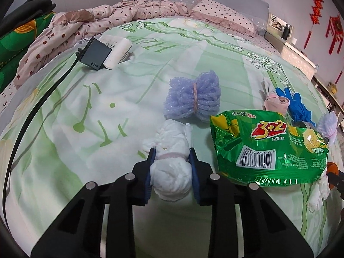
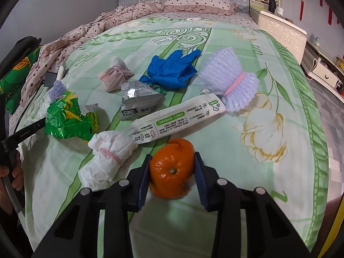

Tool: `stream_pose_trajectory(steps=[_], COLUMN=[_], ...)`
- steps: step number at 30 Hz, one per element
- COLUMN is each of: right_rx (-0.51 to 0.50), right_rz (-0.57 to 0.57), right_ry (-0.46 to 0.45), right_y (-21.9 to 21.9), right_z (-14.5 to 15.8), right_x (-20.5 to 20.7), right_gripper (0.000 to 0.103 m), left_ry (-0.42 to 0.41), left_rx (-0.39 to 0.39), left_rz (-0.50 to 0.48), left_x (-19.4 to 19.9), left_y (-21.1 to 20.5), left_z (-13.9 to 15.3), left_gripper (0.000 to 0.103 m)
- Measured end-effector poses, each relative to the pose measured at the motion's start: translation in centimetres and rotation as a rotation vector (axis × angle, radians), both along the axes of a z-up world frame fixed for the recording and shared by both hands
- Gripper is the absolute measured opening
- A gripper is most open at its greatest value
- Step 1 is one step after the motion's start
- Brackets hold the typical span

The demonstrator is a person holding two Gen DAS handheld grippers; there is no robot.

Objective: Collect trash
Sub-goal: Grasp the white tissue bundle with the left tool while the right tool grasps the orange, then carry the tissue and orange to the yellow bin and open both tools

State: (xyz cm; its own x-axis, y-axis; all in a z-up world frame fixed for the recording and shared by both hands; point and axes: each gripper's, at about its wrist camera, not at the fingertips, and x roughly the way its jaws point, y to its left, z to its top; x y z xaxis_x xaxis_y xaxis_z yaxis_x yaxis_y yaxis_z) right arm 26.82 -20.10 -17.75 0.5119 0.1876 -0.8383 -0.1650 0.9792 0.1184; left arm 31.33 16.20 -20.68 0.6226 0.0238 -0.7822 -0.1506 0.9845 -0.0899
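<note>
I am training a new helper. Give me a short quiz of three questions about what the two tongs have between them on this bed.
1. True or false: a blue glove lies between the left tongs.
2. What sits between the right tongs? A) orange B) green snack bag C) blue glove
3. Fill in: the band around the white tissue bundle between the left tongs is ___.
Key: 1 false; 2 A; 3 pink.
</note>
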Motion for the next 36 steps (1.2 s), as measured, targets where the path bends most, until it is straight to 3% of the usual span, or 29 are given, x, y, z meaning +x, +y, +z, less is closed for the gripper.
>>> stream_pose_trajectory(steps=[19, 36], right_rx=[0.063, 0.118], right_rz=[0.001, -0.024], right_ry=[-0.074, -0.217], right_y=[-1.1, -4.5], right_z=[5.3, 13.0], right_x=[-4.2, -10.2], right_gripper=[0.034, 0.034], left_ry=[-0.087, -0.208], left_rx=[-0.002, -0.01], left_rz=[-0.005, -0.126], left_x=[-4.2, -9.5], left_y=[-0.5, -8.1], left_z=[5.7, 14.3], left_gripper=[0.028, 0.028])
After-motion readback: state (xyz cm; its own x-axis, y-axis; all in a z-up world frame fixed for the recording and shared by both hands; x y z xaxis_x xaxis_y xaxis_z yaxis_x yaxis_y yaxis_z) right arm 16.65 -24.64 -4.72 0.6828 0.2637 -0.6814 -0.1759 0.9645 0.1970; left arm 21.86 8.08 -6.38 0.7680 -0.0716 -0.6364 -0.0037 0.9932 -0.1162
